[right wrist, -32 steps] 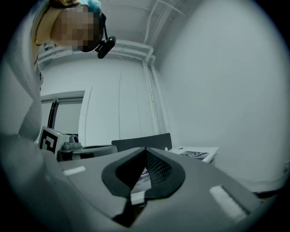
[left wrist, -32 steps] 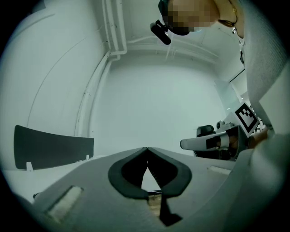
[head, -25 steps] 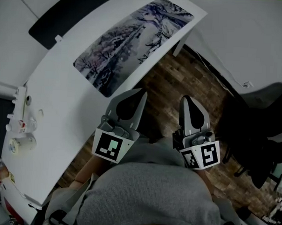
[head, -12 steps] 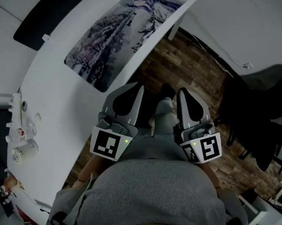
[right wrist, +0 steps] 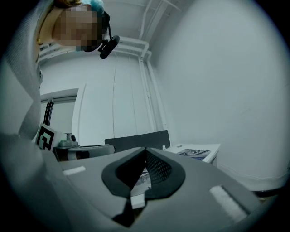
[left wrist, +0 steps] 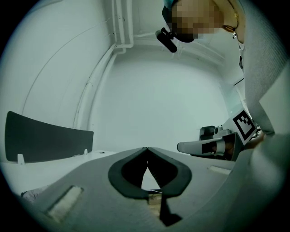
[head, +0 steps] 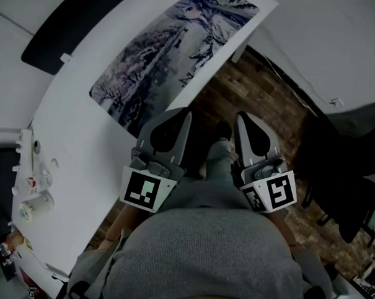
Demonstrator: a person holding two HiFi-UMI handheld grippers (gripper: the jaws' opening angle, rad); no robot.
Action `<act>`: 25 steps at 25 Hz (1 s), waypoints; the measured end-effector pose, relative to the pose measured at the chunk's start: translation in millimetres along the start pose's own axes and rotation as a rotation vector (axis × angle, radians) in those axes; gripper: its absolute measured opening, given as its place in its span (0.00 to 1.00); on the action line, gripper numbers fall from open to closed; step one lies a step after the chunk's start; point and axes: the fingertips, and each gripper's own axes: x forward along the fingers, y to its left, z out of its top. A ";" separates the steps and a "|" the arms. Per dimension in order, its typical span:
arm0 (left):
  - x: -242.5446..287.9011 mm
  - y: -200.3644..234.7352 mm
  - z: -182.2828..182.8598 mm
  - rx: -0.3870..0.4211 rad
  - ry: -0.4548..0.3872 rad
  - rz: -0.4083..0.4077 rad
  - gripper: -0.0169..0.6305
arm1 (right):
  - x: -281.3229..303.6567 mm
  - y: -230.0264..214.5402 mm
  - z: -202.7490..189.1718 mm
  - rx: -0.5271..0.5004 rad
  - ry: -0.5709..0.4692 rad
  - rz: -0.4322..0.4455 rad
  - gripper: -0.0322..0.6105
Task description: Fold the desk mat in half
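The desk mat [head: 173,52] carries a wintry print, blue-grey and purple trees on white. Under it the desk [head: 69,165] is plain white, with a black panel [head: 62,32] along its far edge. The floor [head: 264,99] is brown wood planks. My left gripper [head: 188,112] and right gripper [head: 240,116] are pale grey lined in black, each cube white with black square markers. My sweater [head: 201,258] is grey, the chair [head: 355,153] black.

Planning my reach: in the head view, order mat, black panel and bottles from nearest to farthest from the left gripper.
1. Mat, just ahead of the left gripper.
2. Panel, behind the table, and bottles, table's left end: too close to call.
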 end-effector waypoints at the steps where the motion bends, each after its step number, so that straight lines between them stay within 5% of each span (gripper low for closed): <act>1: 8.4 2.8 -0.8 0.002 0.005 0.000 0.03 | 6.0 -6.7 0.2 0.004 0.000 0.002 0.05; 25: 250.5 22.8 10.3 0.024 -0.018 0.026 0.03 | 105.8 -230.5 47.3 0.051 -0.013 0.027 0.05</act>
